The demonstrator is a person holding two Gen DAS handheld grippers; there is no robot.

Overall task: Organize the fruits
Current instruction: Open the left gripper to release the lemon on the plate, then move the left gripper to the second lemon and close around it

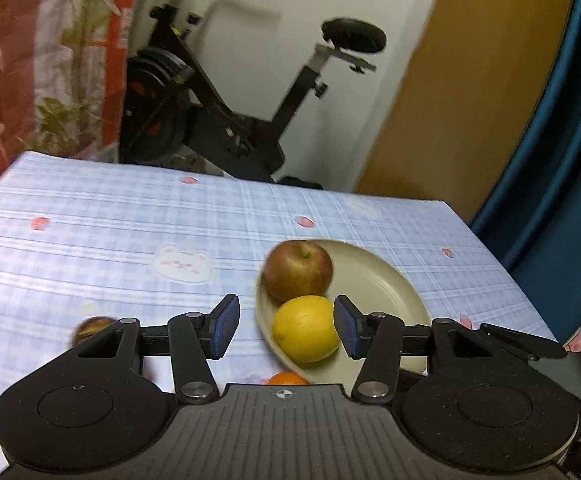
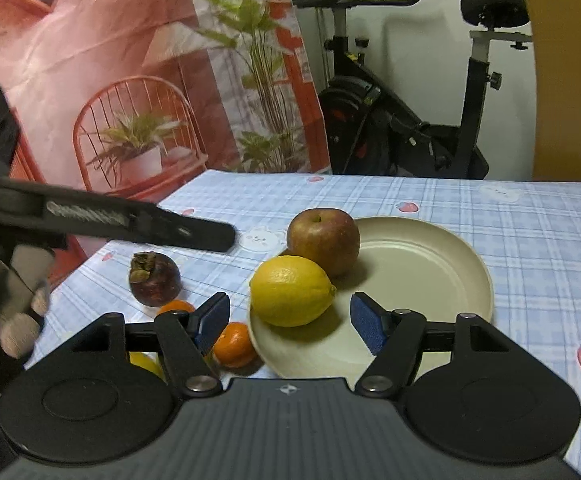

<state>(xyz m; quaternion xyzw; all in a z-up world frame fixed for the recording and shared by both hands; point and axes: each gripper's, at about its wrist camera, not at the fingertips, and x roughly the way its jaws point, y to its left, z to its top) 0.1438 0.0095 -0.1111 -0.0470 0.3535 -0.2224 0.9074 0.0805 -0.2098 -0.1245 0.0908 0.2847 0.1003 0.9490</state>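
A cream plate (image 2: 418, 264) on the checked tablecloth holds a red apple (image 2: 322, 246) and a yellow lemon (image 2: 290, 290), side by side at its left rim. Left of the plate lie a dark mangosteen (image 2: 154, 280), two small oranges (image 2: 234, 344) and a yellow fruit (image 2: 144, 362) half hidden by my finger. My right gripper (image 2: 290, 324) is open just short of the lemon, holding nothing. My left gripper (image 1: 286, 326) is open above the table, with the lemon (image 1: 304, 328), apple (image 1: 298, 268) and plate (image 1: 374, 280) seen beyond its pads; nothing is held.
A gloved hand (image 2: 14, 320) holds the left tool at the left table edge. An exercise bike (image 2: 410, 120) stands behind the far edge of the table, beside a printed backdrop (image 2: 130, 80). A blue curtain (image 1: 562, 160) hangs at the right.
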